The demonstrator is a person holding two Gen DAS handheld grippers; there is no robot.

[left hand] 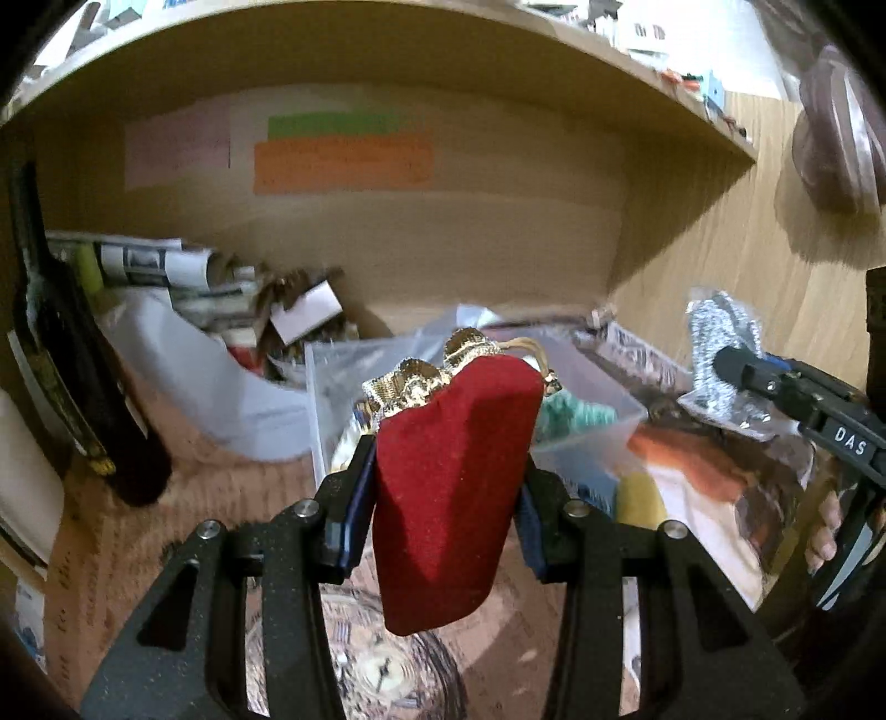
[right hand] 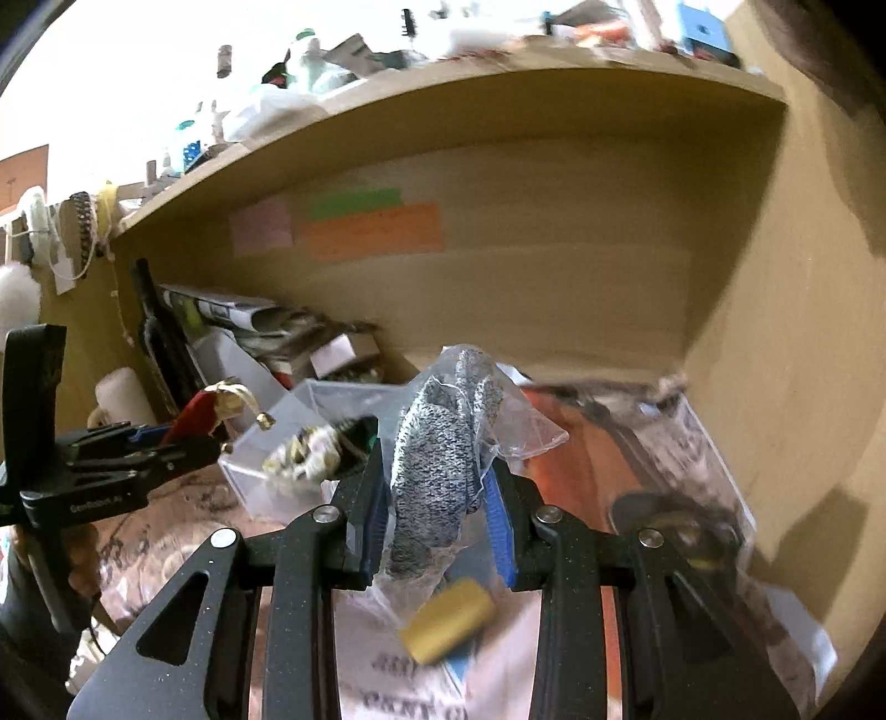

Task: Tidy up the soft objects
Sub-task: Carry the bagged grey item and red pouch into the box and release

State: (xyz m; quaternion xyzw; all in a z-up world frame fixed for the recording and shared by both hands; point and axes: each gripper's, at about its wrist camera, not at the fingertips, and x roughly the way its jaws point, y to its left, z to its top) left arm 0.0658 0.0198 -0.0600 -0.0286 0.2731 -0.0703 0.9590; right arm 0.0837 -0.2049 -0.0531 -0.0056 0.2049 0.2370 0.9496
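Observation:
My left gripper (left hand: 443, 493) is shut on a red velvet pouch (left hand: 448, 493) with a gold ruffled top and cord, held above the desk in front of a clear plastic box (left hand: 587, 437). My right gripper (right hand: 437, 498) is shut on a grey knit glove in a clear plastic bag (right hand: 437, 471), held up over the desk. In the left wrist view the right gripper (left hand: 736, 371) shows at the right with the bagged glove (left hand: 714, 338). In the right wrist view the left gripper (right hand: 166, 443) shows at the left with the red pouch (right hand: 194, 415). The clear box (right hand: 260, 476) holds soft items.
A dark bottle (left hand: 72, 376) stands at the left, next to rolled newspapers (left hand: 160, 266) and a white plastic sheet. A yellow sponge (right hand: 448, 620) lies on printed paper below the right gripper. Magazines (right hand: 653, 471) lie at the right by the wooden side wall (right hand: 786, 354). A shelf (left hand: 387, 50) hangs overhead.

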